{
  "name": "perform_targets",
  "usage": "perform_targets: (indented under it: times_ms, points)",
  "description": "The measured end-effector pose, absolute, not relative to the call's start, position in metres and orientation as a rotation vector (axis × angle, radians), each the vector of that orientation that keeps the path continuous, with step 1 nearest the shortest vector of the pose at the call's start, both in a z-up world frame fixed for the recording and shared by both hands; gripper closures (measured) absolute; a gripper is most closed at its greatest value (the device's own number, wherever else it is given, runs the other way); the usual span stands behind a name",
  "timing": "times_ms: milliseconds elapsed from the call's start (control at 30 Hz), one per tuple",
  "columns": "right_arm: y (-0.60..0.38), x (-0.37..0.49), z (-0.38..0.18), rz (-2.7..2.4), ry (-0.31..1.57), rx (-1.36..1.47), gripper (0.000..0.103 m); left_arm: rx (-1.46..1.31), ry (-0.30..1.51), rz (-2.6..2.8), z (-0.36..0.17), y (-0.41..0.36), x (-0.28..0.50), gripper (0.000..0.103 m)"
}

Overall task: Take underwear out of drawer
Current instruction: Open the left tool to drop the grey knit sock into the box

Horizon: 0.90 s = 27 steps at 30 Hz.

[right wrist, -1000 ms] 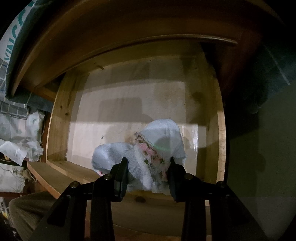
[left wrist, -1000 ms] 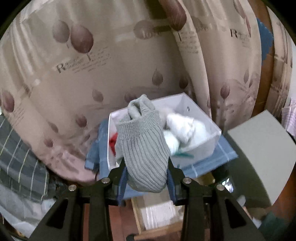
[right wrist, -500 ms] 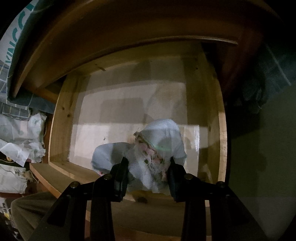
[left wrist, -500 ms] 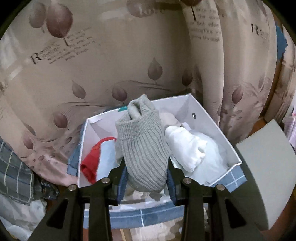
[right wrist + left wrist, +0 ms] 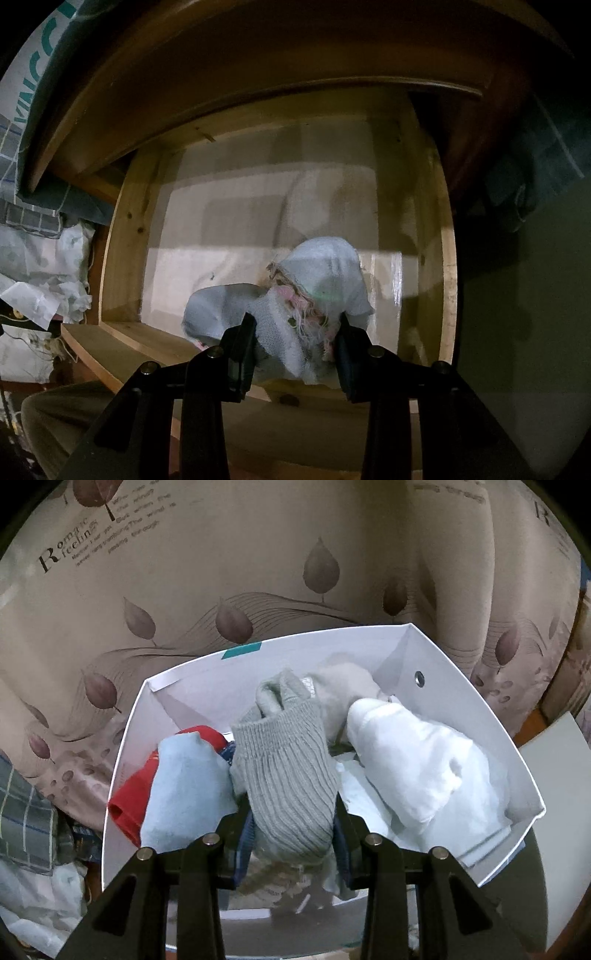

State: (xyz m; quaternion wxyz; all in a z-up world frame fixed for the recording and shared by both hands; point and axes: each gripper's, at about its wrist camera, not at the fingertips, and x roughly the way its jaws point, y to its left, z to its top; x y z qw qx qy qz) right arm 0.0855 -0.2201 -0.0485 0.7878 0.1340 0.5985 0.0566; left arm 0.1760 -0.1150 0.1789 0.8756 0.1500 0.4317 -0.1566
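My left gripper [image 5: 293,830] is shut on a grey ribbed garment [image 5: 284,768] and holds it just over a white box [image 5: 458,686]. The box holds a light blue piece [image 5: 184,786], a red piece [image 5: 129,797] and white pieces [image 5: 413,760]. My right gripper [image 5: 295,350] is shut on a pale blue underwear bundle [image 5: 321,273] with frayed pink trim, above the open wooden drawer [image 5: 125,236]. A second pale blue fold [image 5: 214,306] hangs at its left.
A leaf-print curtain [image 5: 258,572] hangs right behind the box. A checked cloth [image 5: 22,812] lies to its left. A dark wooden top [image 5: 221,74] overhangs the drawer. Crumpled white bags [image 5: 44,273] lie left of the drawer.
My left gripper has moved closer to the white box and down over it with the grey garment. My right gripper has barely moved with its bundle over the drawer.
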Motion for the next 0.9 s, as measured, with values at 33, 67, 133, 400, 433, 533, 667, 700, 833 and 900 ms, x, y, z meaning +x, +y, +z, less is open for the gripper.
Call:
perform_targets:
  times_ms: [33, 67, 133, 400, 433, 533, 667, 700, 833, 900]
  points:
    - [-0.220, 0.086, -0.048, 0.124, 1.290, 0.287, 0.069, 0.313, 0.907, -0.326, 0.178, -0.115, 0.177, 0.066]
    - [-0.220, 0.086, -0.048, 0.124, 1.291, 0.286, 0.069, 0.316, 0.910, -0.326, 0.178, -0.116, 0.177, 0.064]
    - [-0.220, 0.087, -0.047, 0.126, 1.291, 0.288, 0.069, 0.317, 0.914, -0.318, 0.177, -0.115, 0.176, 0.063]
    - [-0.219, 0.087, -0.047, 0.127, 1.289, 0.287, 0.069, 0.312, 0.914, -0.308, 0.180, -0.114, 0.174, 0.054]
    - [-0.219, 0.087, -0.047, 0.127, 1.289, 0.287, 0.069, 0.310, 0.910, -0.307, 0.181, -0.113, 0.172, 0.053]
    - [-0.219, 0.087, -0.047, 0.128, 1.287, 0.284, 0.069, 0.296, 0.904, -0.314, 0.185, -0.111, 0.168, 0.048]
    - [-0.221, 0.086, -0.046, 0.124, 1.278, 0.286, 0.069, 0.295, 0.863, -0.323, 0.197, -0.109, 0.158, 0.048]
    - [-0.221, 0.086, -0.045, 0.123, 1.273, 0.285, 0.069, 0.289, 0.857, -0.328, 0.201, -0.108, 0.155, 0.048]
    - [-0.218, 0.086, -0.040, 0.121, 1.253, 0.264, 0.069, 0.269, 0.805, -0.319, 0.219, -0.098, 0.137, 0.048]
    - [-0.219, 0.085, -0.039, 0.118, 1.246, 0.260, 0.069, 0.261, 0.776, -0.315, 0.226, -0.091, 0.124, 0.048]
